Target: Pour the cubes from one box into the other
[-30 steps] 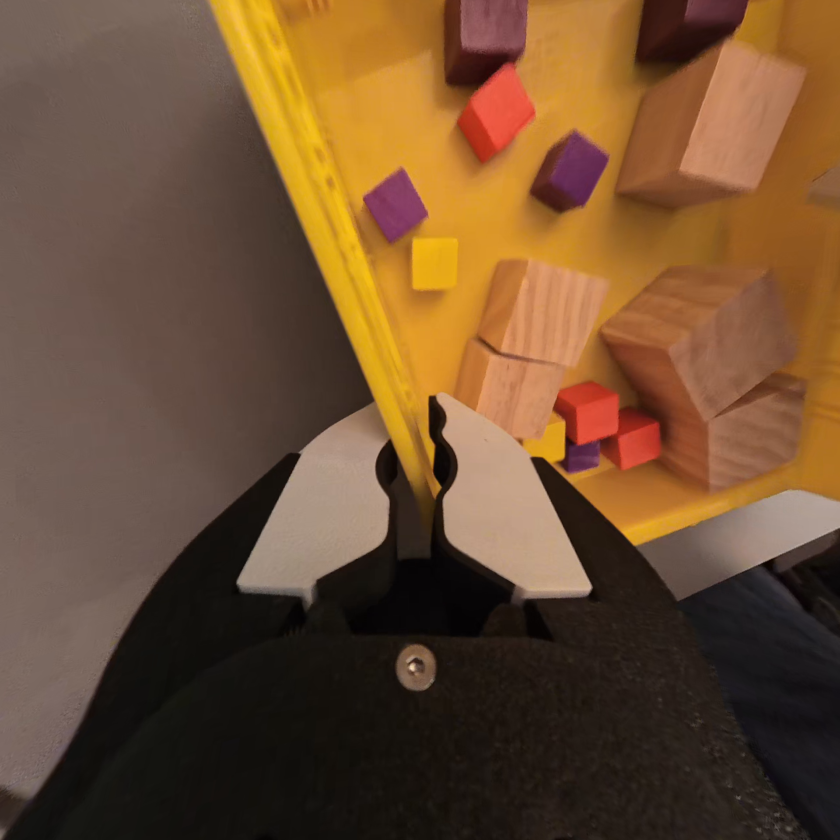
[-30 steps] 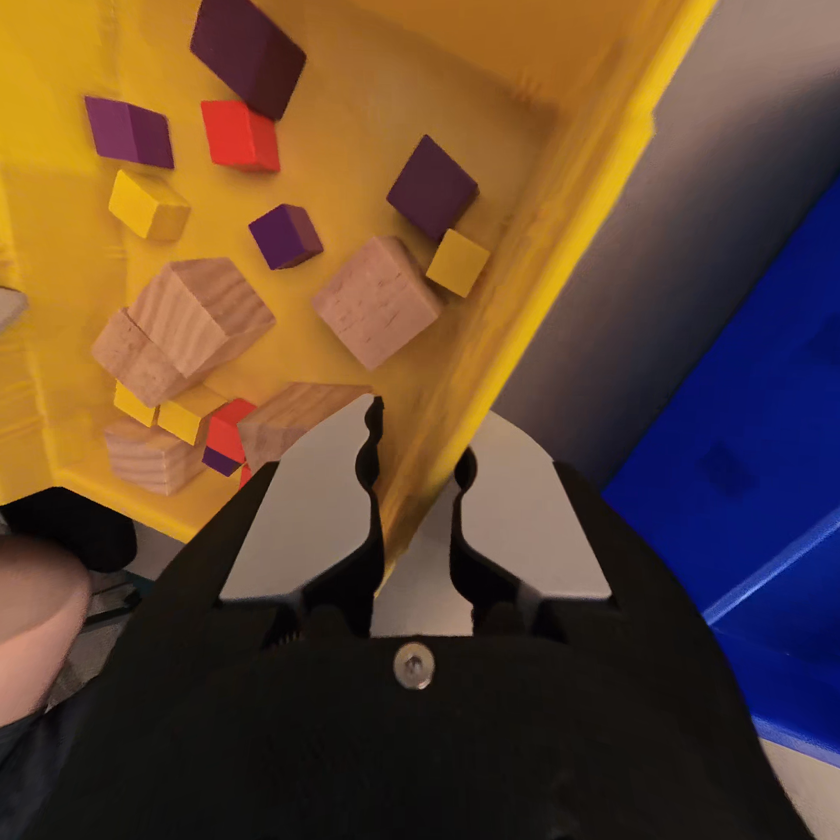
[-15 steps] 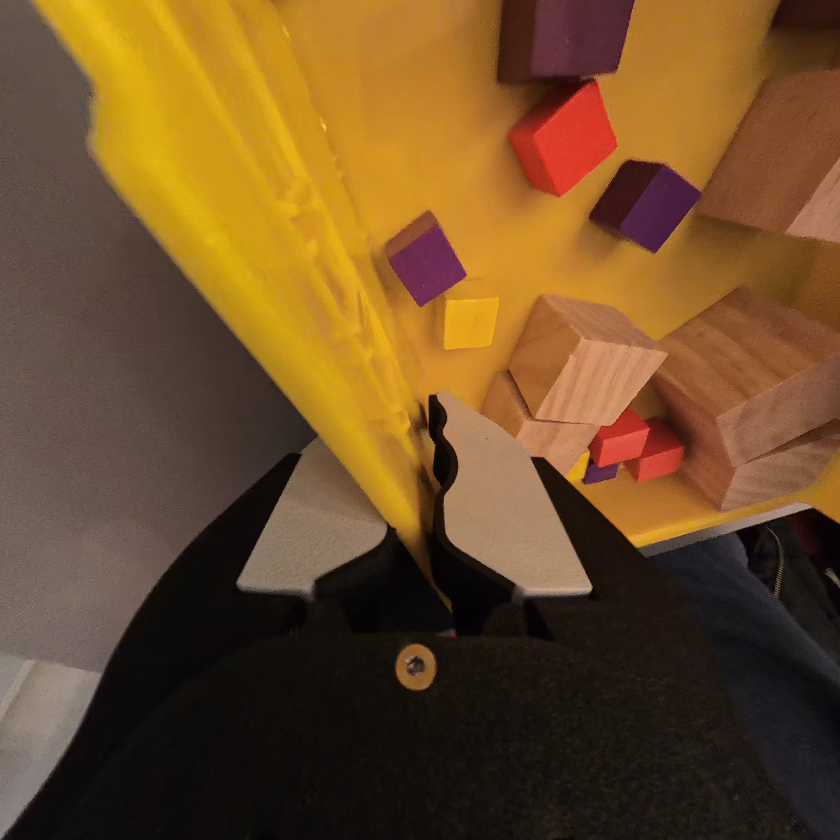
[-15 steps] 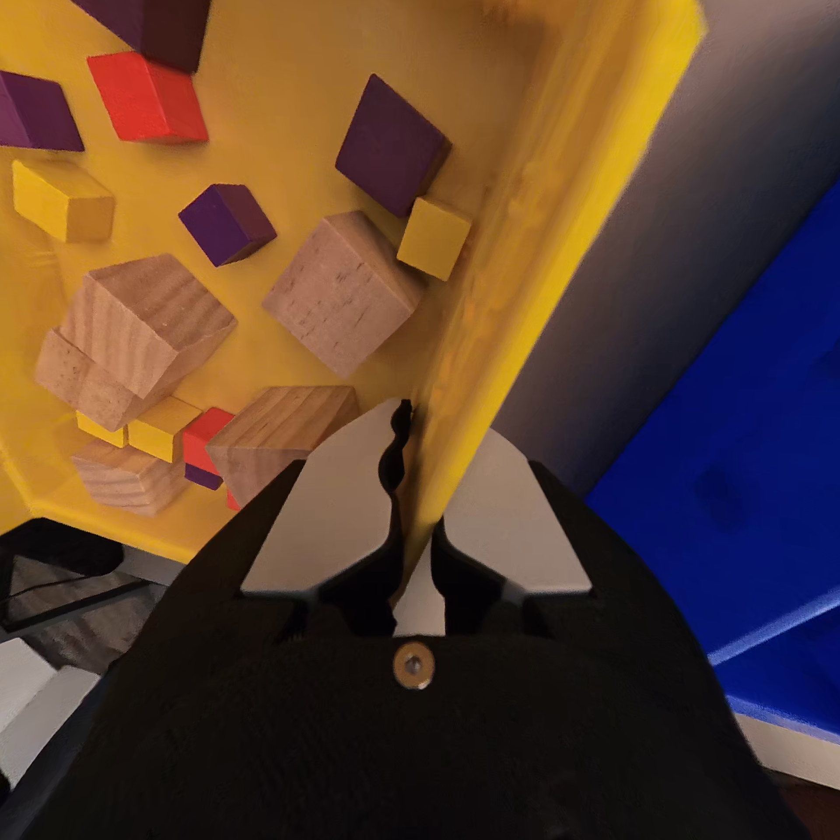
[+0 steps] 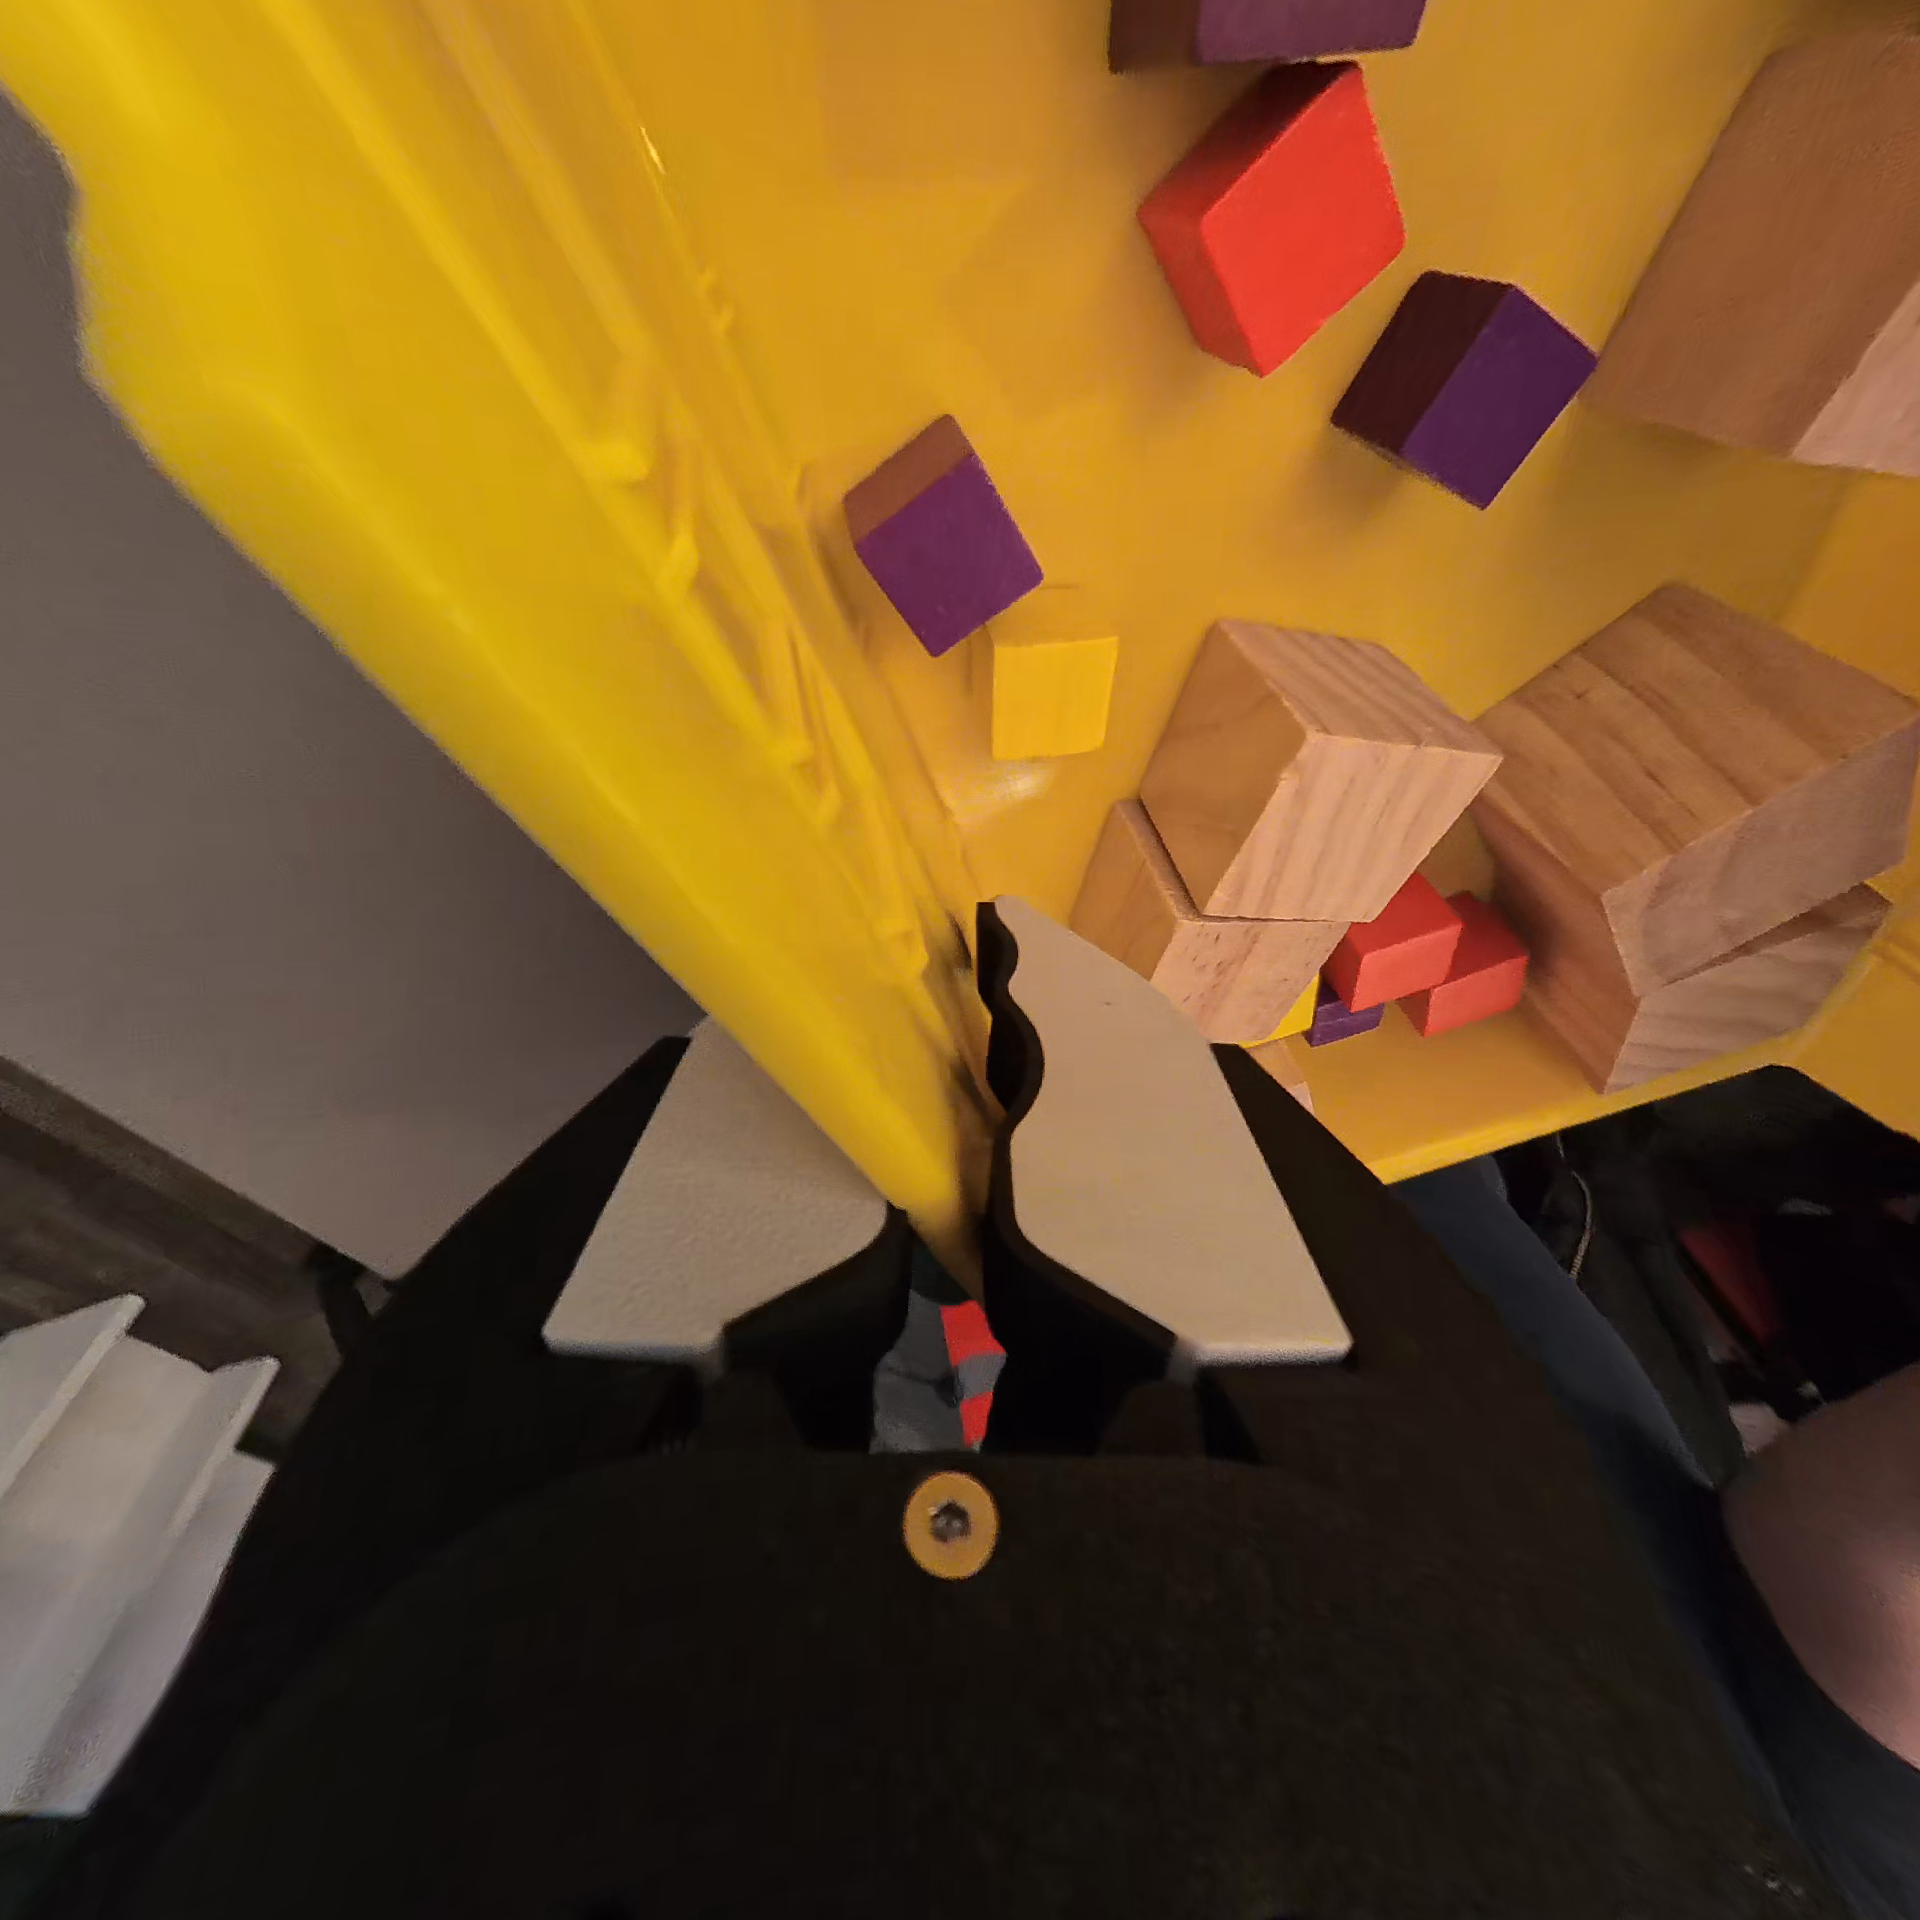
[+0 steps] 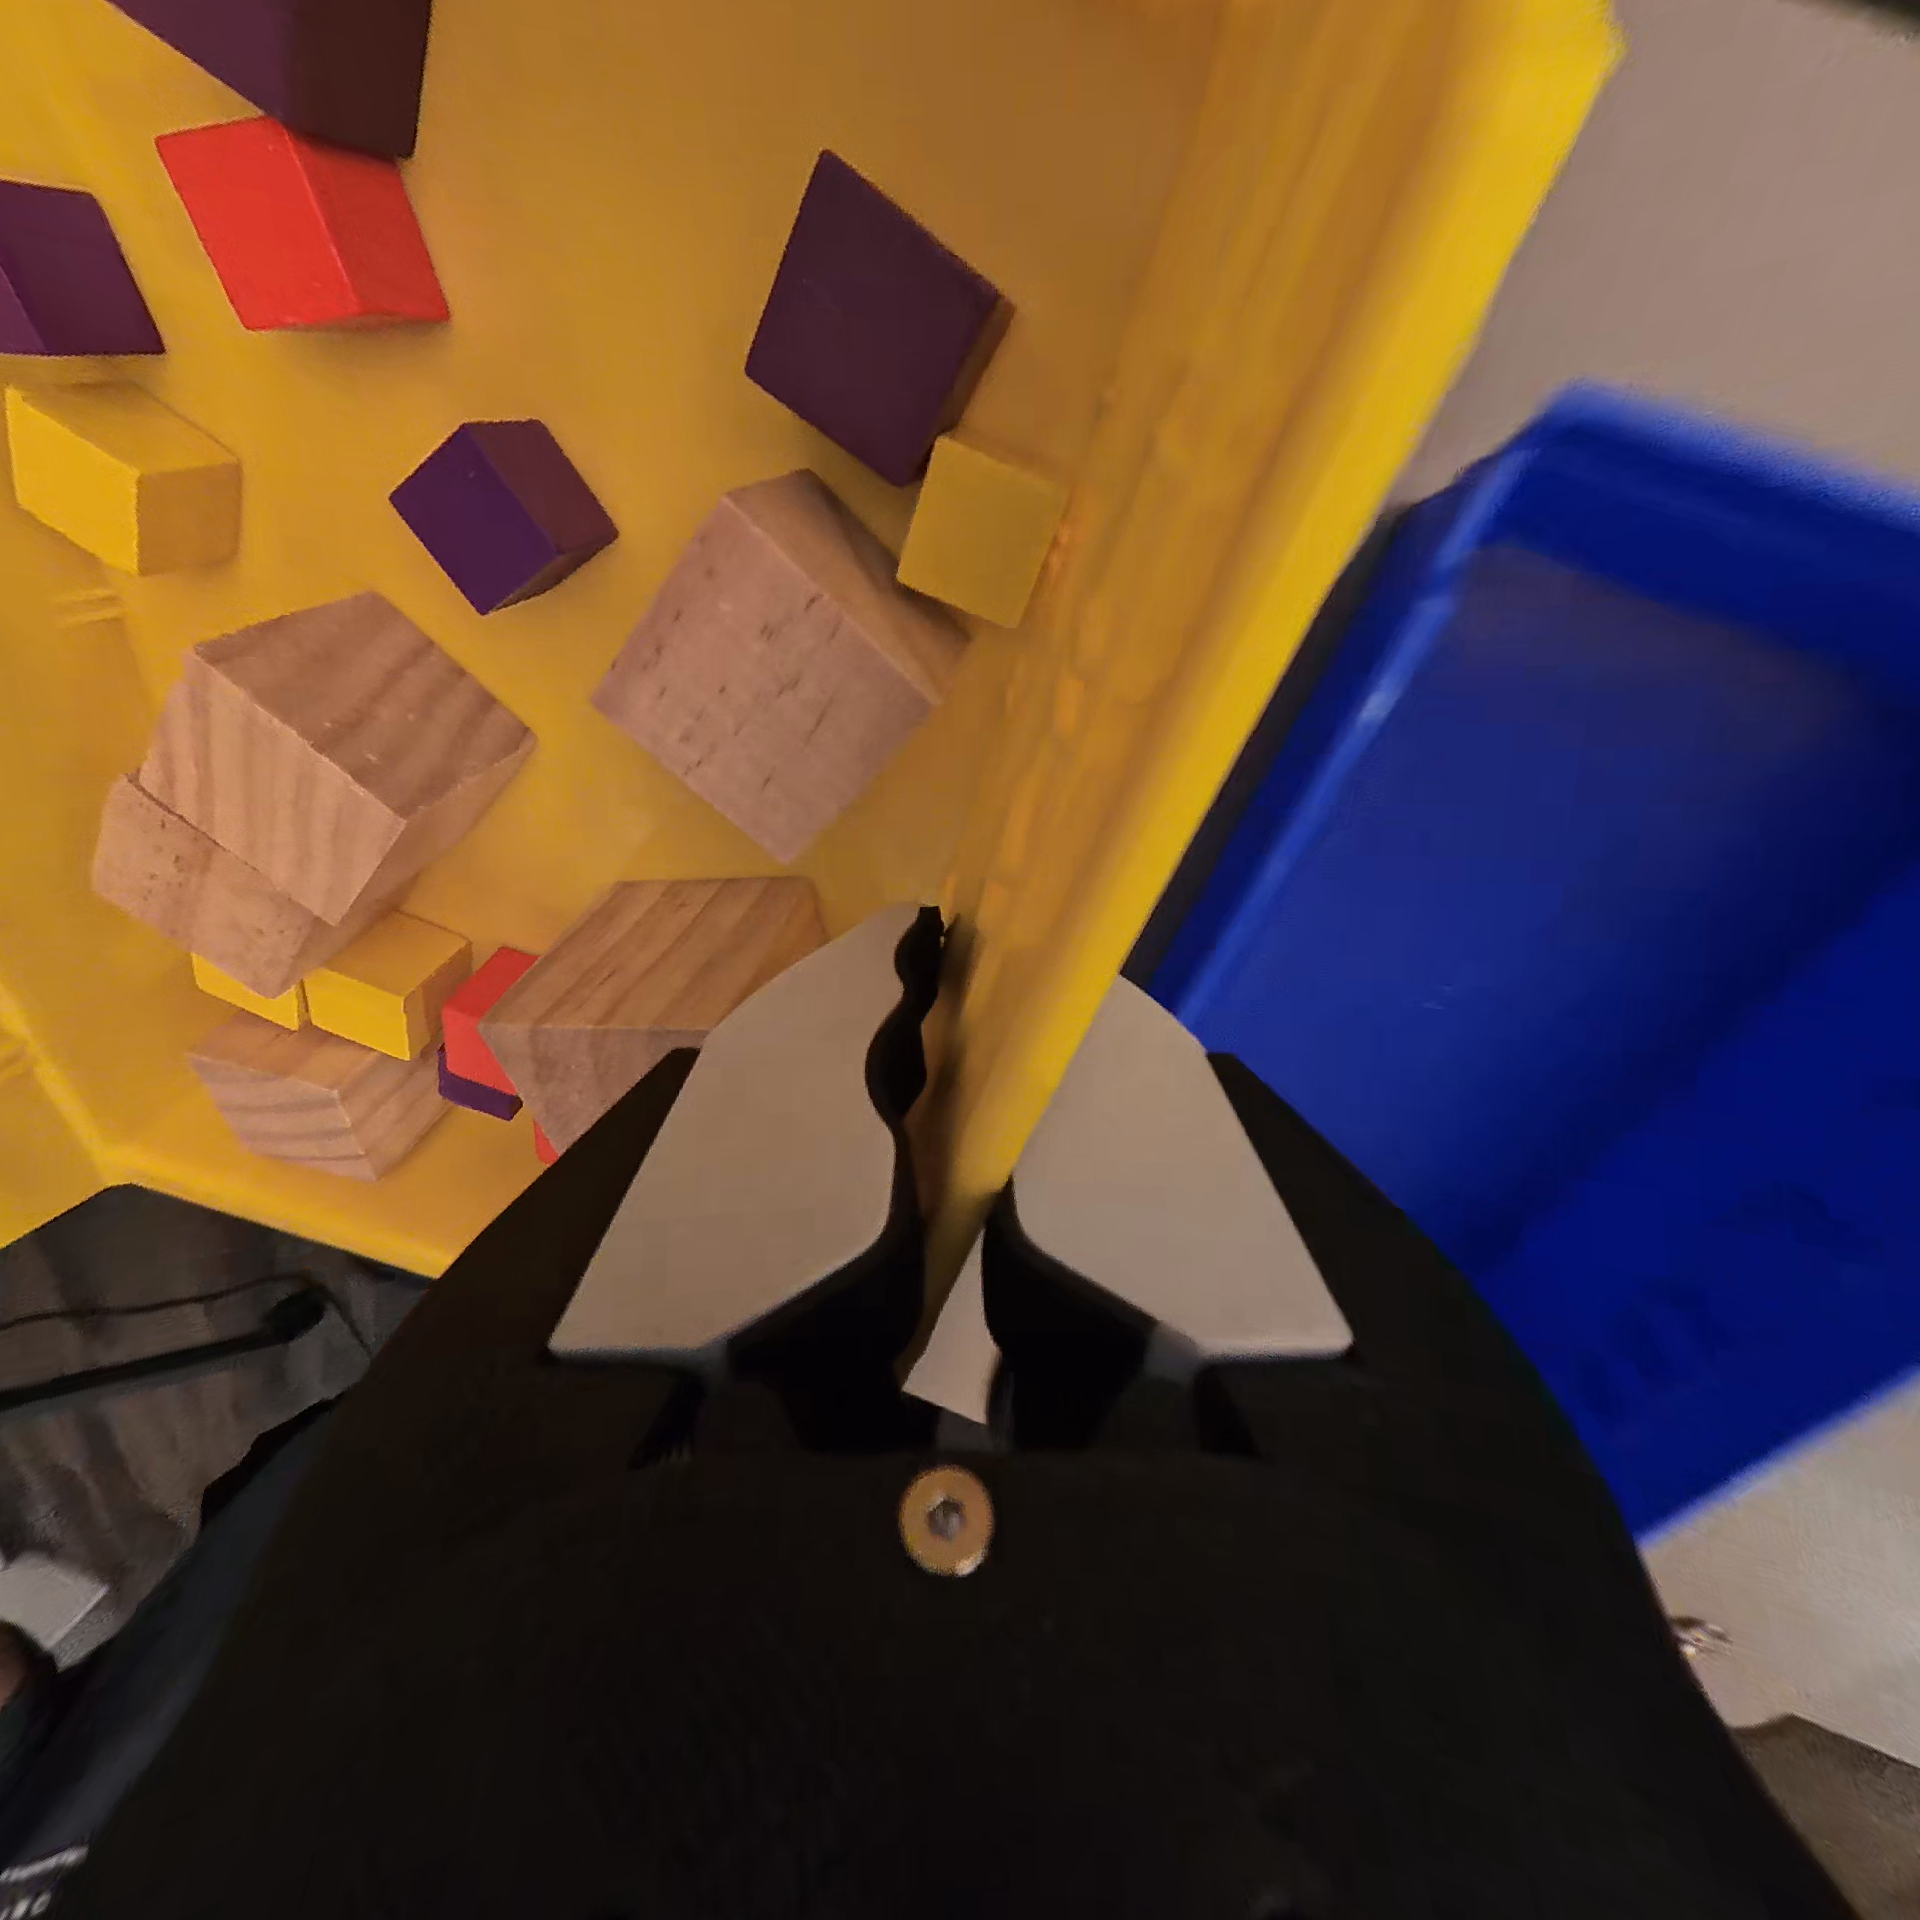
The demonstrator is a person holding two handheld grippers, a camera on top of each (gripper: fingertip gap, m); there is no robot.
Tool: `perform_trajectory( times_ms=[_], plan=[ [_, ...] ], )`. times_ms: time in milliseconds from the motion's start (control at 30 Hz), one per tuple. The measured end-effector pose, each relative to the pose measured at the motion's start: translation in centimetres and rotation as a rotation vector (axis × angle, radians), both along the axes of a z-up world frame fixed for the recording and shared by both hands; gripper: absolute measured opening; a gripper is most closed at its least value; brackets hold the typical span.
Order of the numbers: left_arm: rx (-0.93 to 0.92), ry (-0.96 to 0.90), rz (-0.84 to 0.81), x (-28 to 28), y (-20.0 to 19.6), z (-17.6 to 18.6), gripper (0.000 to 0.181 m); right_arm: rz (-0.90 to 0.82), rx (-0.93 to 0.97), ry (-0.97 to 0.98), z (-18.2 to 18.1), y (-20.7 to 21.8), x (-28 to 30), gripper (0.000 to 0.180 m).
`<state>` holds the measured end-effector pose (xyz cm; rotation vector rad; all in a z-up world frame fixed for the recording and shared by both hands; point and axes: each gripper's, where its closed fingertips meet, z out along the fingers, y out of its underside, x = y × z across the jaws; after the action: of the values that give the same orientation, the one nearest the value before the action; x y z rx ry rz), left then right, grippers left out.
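Observation:
The yellow box (image 5: 436,436) is held up off the table. My left gripper (image 5: 961,997) is shut on its left wall. My right gripper (image 6: 971,997) is shut on its right wall (image 6: 1247,520). Inside lie several cubes: large plain wooden ones (image 5: 1309,769) (image 6: 779,665), small red (image 5: 1273,213) (image 6: 301,223), purple (image 5: 945,540) (image 6: 873,312) and yellow ones (image 5: 1049,696) (image 6: 120,478). Many are bunched at the near end of the box. The blue box (image 6: 1621,935) stands on the table to the right of the yellow box and looks empty where it shows.
The grey table (image 5: 208,831) shows to the left of the yellow box and also beyond the blue box (image 6: 1714,260). A white ledge (image 5: 94,1455) sits at lower left. Dark clutter and cables (image 5: 1662,1247) lie below the box's near edge.
The yellow box has risen off the table with both grippers; the right gripper closed onto its wall. More of the blue box shows at the right. The cubes barely shifted.

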<state>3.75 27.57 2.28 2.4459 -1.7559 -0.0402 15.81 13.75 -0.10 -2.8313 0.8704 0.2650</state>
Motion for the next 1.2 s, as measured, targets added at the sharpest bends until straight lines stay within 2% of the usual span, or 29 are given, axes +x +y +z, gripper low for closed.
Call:
perform_trajectory(
  times_ms=[133,233,400,533,667,867,1033,1200],
  plan=[
    [0.061,-0.125,-0.058,6.2,-2.6,5.5,0.009,-0.053,0.056,-0.118,6.3,-3.0,5.5,0.006],
    [0.056,-0.221,-0.112,11.5,-5.9,7.1,0.009,-0.122,0.061,-0.206,9.1,-6.9,10.1,0.006],
    [-0.057,-0.345,-0.19,18.9,-12.5,5.0,0.01,-0.207,0.009,-0.304,9.4,-14.2,16.3,0.005],
    [-0.11,-0.483,-0.212,23.4,-15.6,2.8,0.009,-0.223,-0.012,-0.45,9.1,-17.7,19.9,0.005],
    [-0.092,-0.602,-0.221,26.0,-16.3,2.3,0.009,-0.226,0.002,-0.576,9.3,-18.7,21.8,0.006],
    [-0.036,-0.823,-0.204,27.9,-15.7,3.5,0.009,-0.201,0.059,-0.796,11.6,-18.1,23.1,0.006],
    [-0.033,-1.018,-0.173,28.2,-15.6,3.8,0.009,-0.151,0.068,-1.0,13.7,-17.6,22.5,0.005],
    [-0.025,-1.144,-0.155,27.6,-15.5,3.7,0.009,-0.12,0.079,-1.125,14.4,-17.3,21.3,0.006]
  ],
)
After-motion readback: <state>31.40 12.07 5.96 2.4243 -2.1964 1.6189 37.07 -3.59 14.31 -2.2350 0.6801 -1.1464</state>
